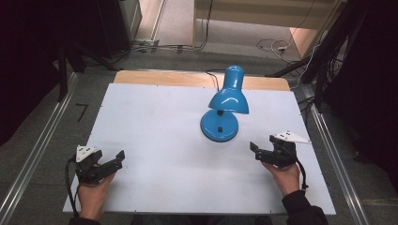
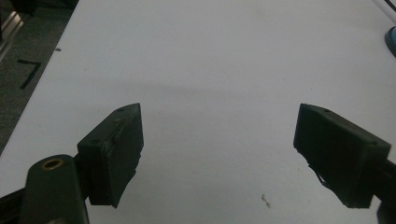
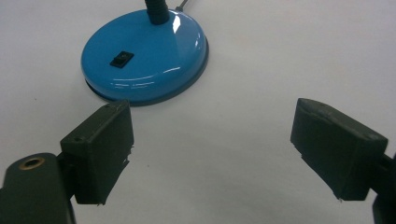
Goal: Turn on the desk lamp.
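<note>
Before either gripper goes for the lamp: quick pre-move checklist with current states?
1. Left gripper open with nothing between the jaws: ok.
2. Right gripper open with nothing between the jaws: ok.
3. Blue lamp upright, base flat on the white table: ok.
4. Board between right gripper and base bare: ok.
5. Rocker switch on the base faces the right gripper: ok.
6. Lamp on or off, cord plugged in: cannot tell.

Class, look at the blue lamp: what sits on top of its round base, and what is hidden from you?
On the base sit a small black switch and the dark neck. From above, the shade covers the neck's top; any bulb is hidden.
</note>
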Tool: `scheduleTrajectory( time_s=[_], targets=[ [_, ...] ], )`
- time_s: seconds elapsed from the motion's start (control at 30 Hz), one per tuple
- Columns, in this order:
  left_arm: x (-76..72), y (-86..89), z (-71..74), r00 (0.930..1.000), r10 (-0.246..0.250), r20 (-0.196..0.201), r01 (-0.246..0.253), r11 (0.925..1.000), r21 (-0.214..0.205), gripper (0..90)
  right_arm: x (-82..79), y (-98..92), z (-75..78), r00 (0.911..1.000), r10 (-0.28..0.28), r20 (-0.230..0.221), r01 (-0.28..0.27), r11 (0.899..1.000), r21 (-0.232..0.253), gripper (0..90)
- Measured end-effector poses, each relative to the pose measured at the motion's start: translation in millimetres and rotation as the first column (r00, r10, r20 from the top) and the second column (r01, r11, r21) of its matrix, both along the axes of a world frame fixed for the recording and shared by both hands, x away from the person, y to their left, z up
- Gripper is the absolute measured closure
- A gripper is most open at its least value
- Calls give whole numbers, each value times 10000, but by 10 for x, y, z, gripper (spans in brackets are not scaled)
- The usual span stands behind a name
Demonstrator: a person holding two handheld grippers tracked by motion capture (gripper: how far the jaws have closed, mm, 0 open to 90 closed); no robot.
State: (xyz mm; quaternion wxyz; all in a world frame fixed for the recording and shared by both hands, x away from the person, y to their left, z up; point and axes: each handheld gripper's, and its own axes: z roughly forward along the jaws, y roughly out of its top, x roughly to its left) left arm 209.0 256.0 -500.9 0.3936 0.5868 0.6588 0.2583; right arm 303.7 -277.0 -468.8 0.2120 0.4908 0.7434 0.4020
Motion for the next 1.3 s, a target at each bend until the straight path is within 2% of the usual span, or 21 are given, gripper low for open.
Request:
scheduleTrajectory(
  time_s=[1.07, 1.3],
  targets=[
    [-2, 12, -3, 10000, 46, 1, -46, 10000, -46, 165, 116, 293, 2, 9989, 460, -11, -460, 9989, 62, 122],
    [-1, 10, 0, 10000, 69, 24, -69, 10000, -58, 165, 153, 331, 18, 9986, 517, 69, -519, 9984, 222, 121]
  ],
)
